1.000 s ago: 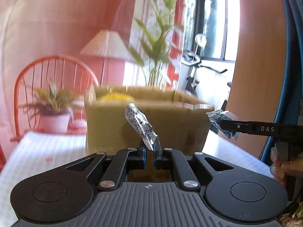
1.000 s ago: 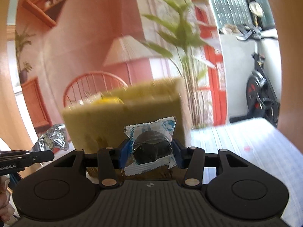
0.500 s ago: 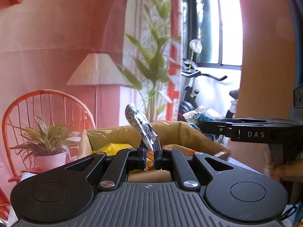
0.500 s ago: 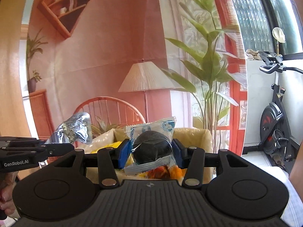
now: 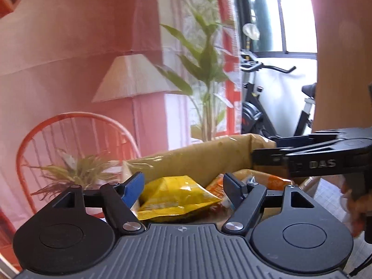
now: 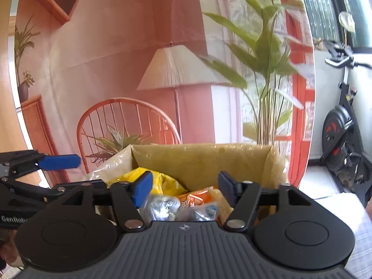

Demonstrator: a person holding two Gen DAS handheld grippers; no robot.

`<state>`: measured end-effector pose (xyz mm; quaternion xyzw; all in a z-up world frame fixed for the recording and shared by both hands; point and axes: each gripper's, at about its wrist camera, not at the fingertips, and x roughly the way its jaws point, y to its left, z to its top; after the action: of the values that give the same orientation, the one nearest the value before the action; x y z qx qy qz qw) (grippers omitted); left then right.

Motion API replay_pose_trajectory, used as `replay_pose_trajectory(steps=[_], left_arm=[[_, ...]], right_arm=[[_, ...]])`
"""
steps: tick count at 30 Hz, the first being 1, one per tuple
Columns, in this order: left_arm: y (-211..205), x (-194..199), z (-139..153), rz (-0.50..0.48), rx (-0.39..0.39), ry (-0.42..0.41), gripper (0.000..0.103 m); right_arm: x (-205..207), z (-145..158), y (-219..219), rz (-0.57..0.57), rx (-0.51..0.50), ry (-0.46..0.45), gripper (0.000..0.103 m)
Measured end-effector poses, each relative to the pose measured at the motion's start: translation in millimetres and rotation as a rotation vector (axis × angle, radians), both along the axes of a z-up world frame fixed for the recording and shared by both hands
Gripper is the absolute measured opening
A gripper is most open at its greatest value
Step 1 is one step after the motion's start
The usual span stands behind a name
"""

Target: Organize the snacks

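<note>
An open cardboard box [image 6: 204, 160] lined with clear plastic holds several snack packets. My right gripper [image 6: 184, 186] hangs over its near edge, jaws opening, nothing between them. Below it lie a silver foil packet [image 6: 160, 207], a blue-and-white wrapped snack [image 6: 204, 211], an orange packet [image 6: 195, 197] and a yellow bag [image 6: 162, 179]. My left gripper [image 5: 183, 189] hovers over the same box [image 5: 197, 160], jaws opening and empty, above the yellow bag [image 5: 176, 195] and an orange packet [image 5: 216, 186]. Each gripper shows from the side in the other's view.
An orange wire chair [image 6: 125, 125] and a potted plant [image 6: 116, 141] stand behind the box. A floor lamp [image 6: 176, 69], a tall green plant [image 6: 265, 69] and an exercise bike [image 6: 341, 125] are farther back. A hand [image 5: 353, 200] holds the right gripper's grip.
Both grippers rose and came over the box. The left let go of the silver foil packet and the right let go of the blue-and-white snack; both now lie in the box.
</note>
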<state>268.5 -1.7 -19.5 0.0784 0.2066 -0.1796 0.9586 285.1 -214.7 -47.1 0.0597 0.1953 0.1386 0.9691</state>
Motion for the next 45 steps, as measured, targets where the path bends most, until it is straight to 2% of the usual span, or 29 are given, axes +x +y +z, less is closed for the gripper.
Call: replay_pose_trajectory(steps=[2, 3, 5, 8, 11, 12, 14, 20, 26, 30, 37, 45], left_arm=[[6, 0, 9, 0.021, -0.027, 0.005, 0.080], [9, -2, 13, 0.031, -0.039, 0.001, 0.084], [15, -10, 24, 0.056, -0.060, -0.023, 0.091], [19, -26, 38, 0.065, -0.070, -0.062, 0.095], [19, -45, 51, 0.076, -0.052, -0.094, 0.095], [19, -53, 56, 0.081, -0.042, -0.111, 0.096], [20, -66, 64, 0.098, -0.035, -0.131, 0.098], [35, -107, 93, 0.095, -0.113, -0.132, 0.099], [38, -152, 121, 0.108, -0.103, -0.152, 0.099], [38, -178, 136, 0.116, -0.071, -0.204, 0.100], [46, -198, 148, 0.151, -0.108, -0.197, 0.100], [49, -200, 146, 0.180, -0.104, -0.200, 0.100]], right_arm=[[-5, 8, -3, -0.011, 0.002, -0.008, 0.067], [-9, 12, -4, -0.016, 0.001, -0.014, 0.068], [-17, 22, -6, -0.025, -0.005, -0.031, 0.078], [-33, 35, -7, -0.034, -0.024, -0.058, 0.088], [-50, 48, -8, -0.042, -0.029, -0.074, 0.102], [-55, 52, -8, -0.040, -0.030, -0.078, 0.103], [-67, 60, -6, -0.042, -0.040, -0.085, 0.103], [-111, 86, 2, -0.085, -0.036, -0.068, 0.103], [-171, 117, 11, -0.090, -0.025, -0.129, 0.103], [-203, 136, 16, -0.093, -0.014, -0.154, 0.103], [-233, 153, 17, -0.125, 0.018, -0.169, 0.103], [-242, 155, 21, -0.131, -0.012, -0.171, 0.103]])
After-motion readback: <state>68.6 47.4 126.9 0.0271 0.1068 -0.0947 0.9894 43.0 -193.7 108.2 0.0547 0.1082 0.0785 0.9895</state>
